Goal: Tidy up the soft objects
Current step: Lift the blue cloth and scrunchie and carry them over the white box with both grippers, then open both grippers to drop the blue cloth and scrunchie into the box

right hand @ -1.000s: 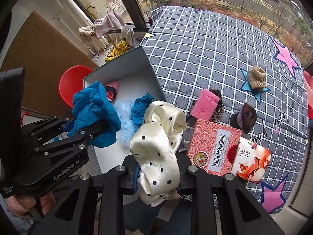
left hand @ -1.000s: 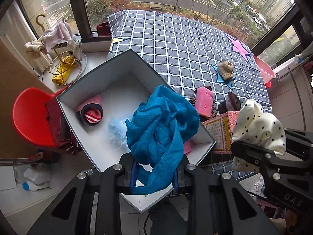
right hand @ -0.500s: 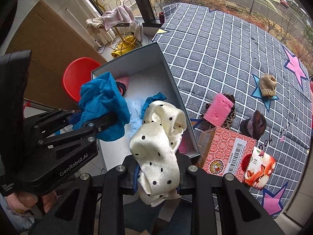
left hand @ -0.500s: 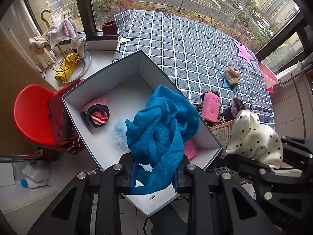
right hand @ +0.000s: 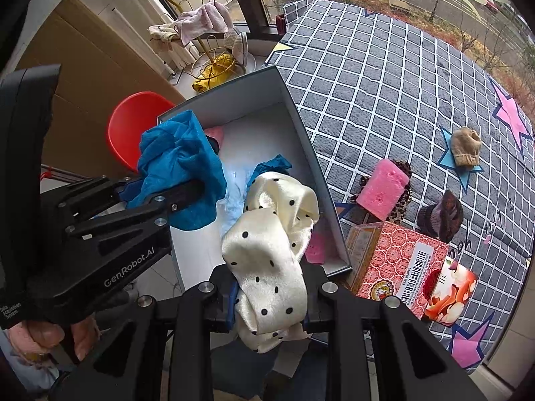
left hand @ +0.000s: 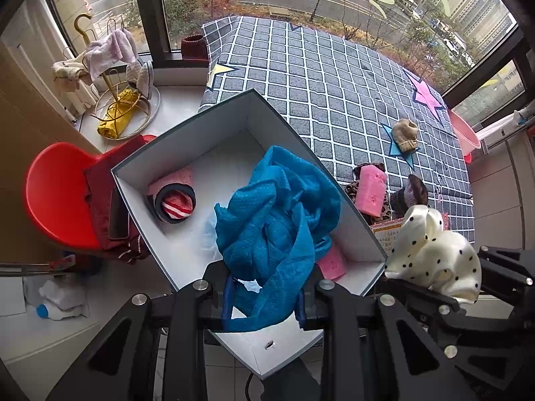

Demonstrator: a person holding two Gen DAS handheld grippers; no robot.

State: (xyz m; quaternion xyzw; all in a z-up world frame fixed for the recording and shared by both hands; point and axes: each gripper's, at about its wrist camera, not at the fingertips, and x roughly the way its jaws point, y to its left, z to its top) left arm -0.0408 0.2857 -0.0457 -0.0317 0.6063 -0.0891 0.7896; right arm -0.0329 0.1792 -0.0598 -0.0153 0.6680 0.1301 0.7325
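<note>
Since a second ago, both views have drifted so the white box sits more centrally beneath the cloths; the grips are unchanged. The left hand-held gripper [left hand: 265, 300] is clamped on a blue scarf [left hand: 277, 220], which bunches above the open white box [left hand: 187, 133]. At 3 o'clock of it, the right hand-held gripper [right hand: 269, 304] is closed on a cream polka-dot cloth [right hand: 271, 250], hanging over the box's near right corner. Inside the box lie a rolled striped sock [left hand: 175, 202] at 9 o'clock, a pale blue cloth [left hand: 209, 234] and a pink piece [left hand: 331, 262]. Outward at 2 o'clock, on the checked bed [left hand: 317, 77], rest a pink sponge [left hand: 371, 193] on a leopard-print cloth, a dark hat [left hand: 414, 192] and a beige sock [left hand: 405, 133]. A red patterned carton [right hand: 398, 260] stands just beside the box.
</note>
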